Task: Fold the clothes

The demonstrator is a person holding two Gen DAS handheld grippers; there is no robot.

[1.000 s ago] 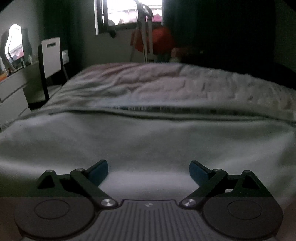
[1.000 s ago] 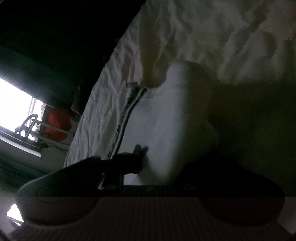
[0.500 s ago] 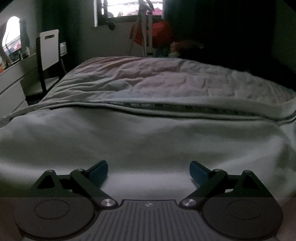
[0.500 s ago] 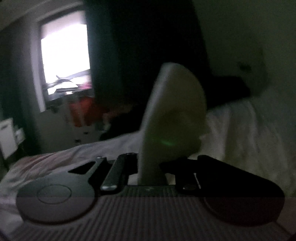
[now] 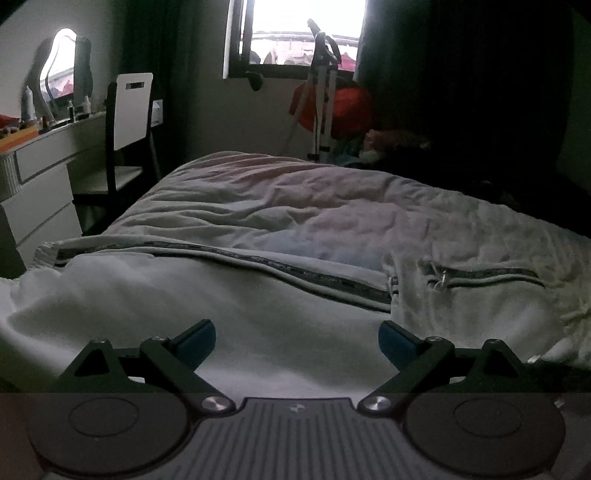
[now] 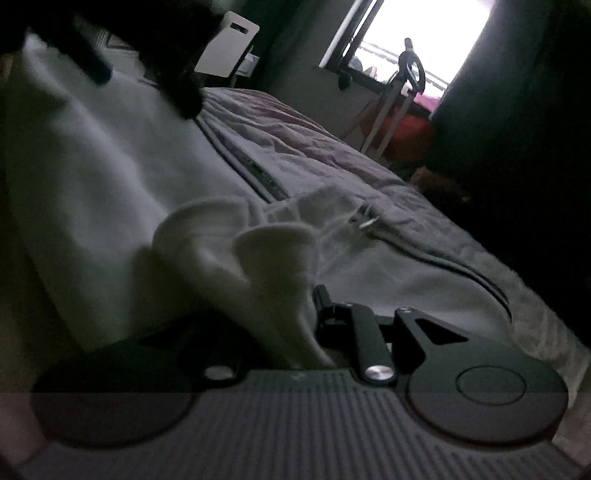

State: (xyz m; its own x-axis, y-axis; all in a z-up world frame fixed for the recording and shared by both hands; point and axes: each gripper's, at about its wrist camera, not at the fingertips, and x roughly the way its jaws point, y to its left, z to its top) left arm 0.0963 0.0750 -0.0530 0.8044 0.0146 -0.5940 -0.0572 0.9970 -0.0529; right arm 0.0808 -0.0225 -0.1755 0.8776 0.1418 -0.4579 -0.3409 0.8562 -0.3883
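The left gripper (image 5: 296, 338) has its fingers spread wide over the white garment (image 5: 258, 314) lying across the bed (image 5: 295, 199). The right gripper (image 6: 295, 314) pinches a bunched fold of it at 12 o'clock.

- My left view sits low and level, close over the garment (image 5: 258, 325), facing the window (image 5: 295, 33) at 12 o'clock.
- My right view is rolled, nearer still; window (image 6: 424, 40) at 1 o'clock.
- Both share the bed (image 5: 295, 199), chair (image 5: 133, 107).
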